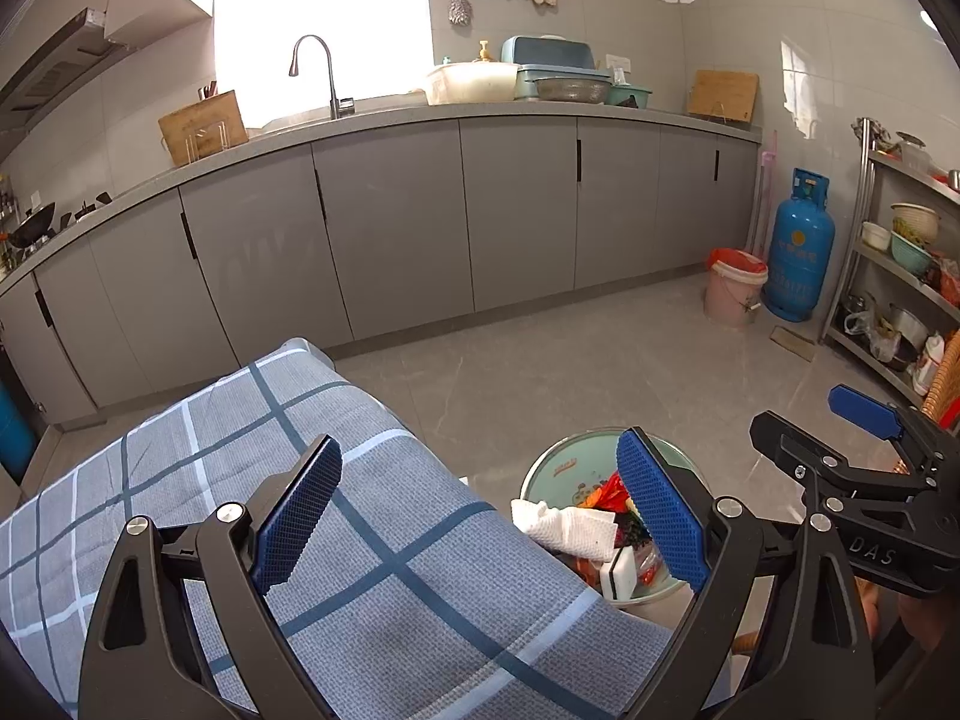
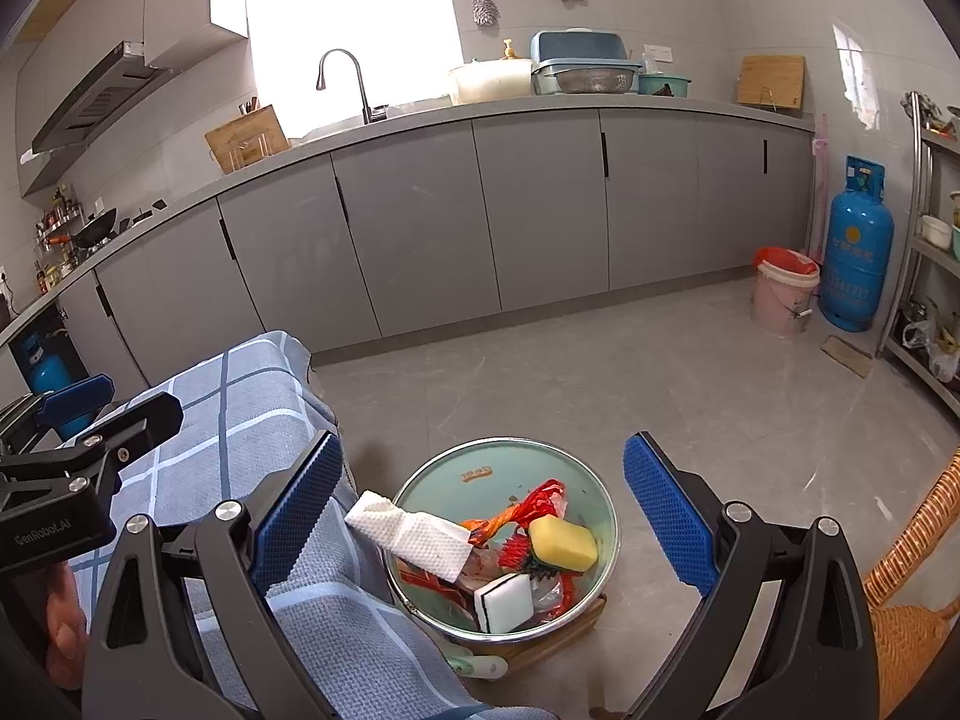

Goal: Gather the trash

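Both grippers empty, jaws spread wide, hovering over the cloth-covered table and the bin.

Left gripper [image 1: 480,516] sits above the checked cloth [image 1: 372,540]; right gripper [image 2: 483,516] is almost directly over the green bin [image 2: 420,480] on the floor just beside the table edge. Bin already holds a yellow sponge [image 2: 564,542], a white-and-black sponge block [image 2: 503,600], red wrappers [image 2: 534,504], and a crumpled paper towel [image 2: 414,531] that lies across the near rim, half hanging out. No loose trash visible on the cloth from either view. My read: collection is nearly done; the sensible step is to nudge or re-drop the towel. Approach with the right gripper from above, pinch the towel mid-body, not its overhanging corner, lift clear of the rim, release over the centre. Avoid snagging the cloth edge, which touches the bin's rim.
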